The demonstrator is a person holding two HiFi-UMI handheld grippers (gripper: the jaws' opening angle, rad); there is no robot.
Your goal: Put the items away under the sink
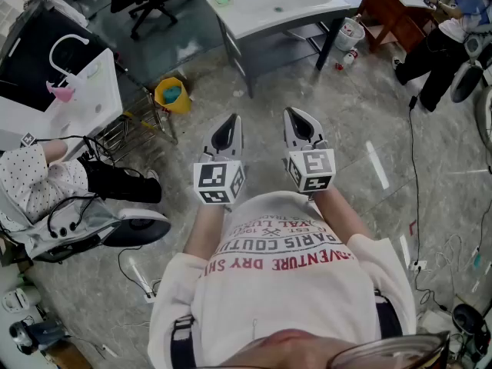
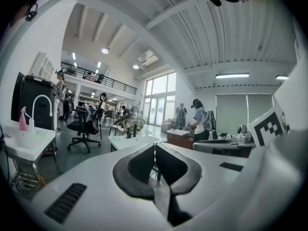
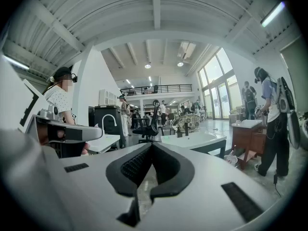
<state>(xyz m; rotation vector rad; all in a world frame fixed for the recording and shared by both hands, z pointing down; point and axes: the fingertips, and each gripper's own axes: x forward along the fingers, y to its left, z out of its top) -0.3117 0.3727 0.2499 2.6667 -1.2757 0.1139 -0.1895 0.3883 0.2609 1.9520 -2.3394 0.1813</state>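
I hold both grippers side by side in front of my chest, pointing almost level across the room. The left gripper (image 1: 230, 121) (image 2: 154, 145) has its tips together and nothing between them. The right gripper (image 1: 298, 117) (image 3: 150, 146) is shut and empty too. Ahead stands a white sink unit on a grey frame (image 1: 270, 10) (image 3: 197, 139) (image 2: 130, 141), with dark bottles at its back edge and a shelf underneath. Small items lie on the floor by its right leg: a white bucket (image 1: 350, 32) and a white bottle with a red cap (image 1: 348, 58).
A second white sink with a curved tap and pink spray bottle (image 1: 73, 91) (image 2: 30, 136) stands left over a wire rack. A yellow bucket (image 1: 172, 94) sits on the floor. A seated person (image 1: 46, 183), office chair (image 1: 150, 2), wooden desk (image 1: 400, 6), cables and another person (image 1: 446, 44) surround the floor.
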